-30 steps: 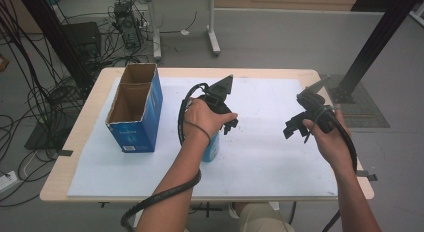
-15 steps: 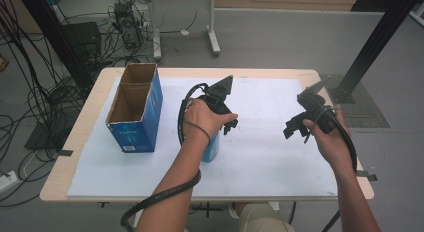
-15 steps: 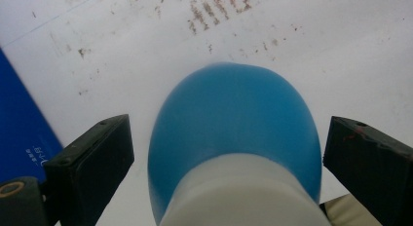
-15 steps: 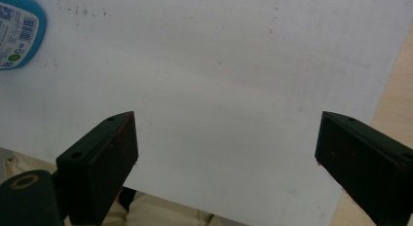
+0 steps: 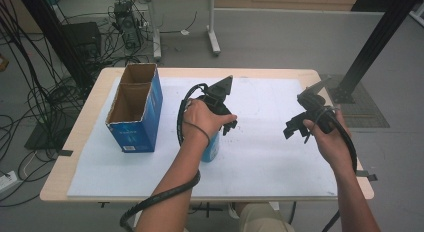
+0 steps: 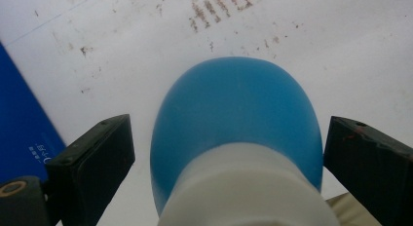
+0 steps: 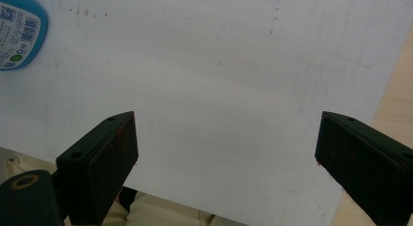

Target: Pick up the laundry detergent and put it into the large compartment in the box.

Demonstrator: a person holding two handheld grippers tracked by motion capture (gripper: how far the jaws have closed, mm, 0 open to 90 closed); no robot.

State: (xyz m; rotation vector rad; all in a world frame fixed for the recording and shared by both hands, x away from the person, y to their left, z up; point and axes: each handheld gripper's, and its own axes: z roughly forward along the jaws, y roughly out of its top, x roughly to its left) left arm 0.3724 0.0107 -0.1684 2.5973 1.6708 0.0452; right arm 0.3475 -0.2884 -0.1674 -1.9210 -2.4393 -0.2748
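A: High view?
B: Blue bottle (image 5: 211, 148) upright mid-table on the white sheet (image 5: 265, 157), under left gripper (image 5: 226, 123). Right gripper (image 5: 296, 128) held well apart.

A: Left gripper view?
B: Jaws spread, straddling the bottle, not touching it.

A: Right gripper view?
B: Jaws wide apart, nothing between; bottle in top-left corner.

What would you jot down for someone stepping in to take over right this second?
Left gripper: open, jaws on either side of the blue bottle, gaps showing on both sides, not yet clamped.
Right gripper: open, holding nothing, above the white sheet.
The bottle stands upright on the sheet, right of the open cardboard box.
Done: left gripper lined up around the bottle.
Left: probably close on it and lift; the box looks like the likely destination.
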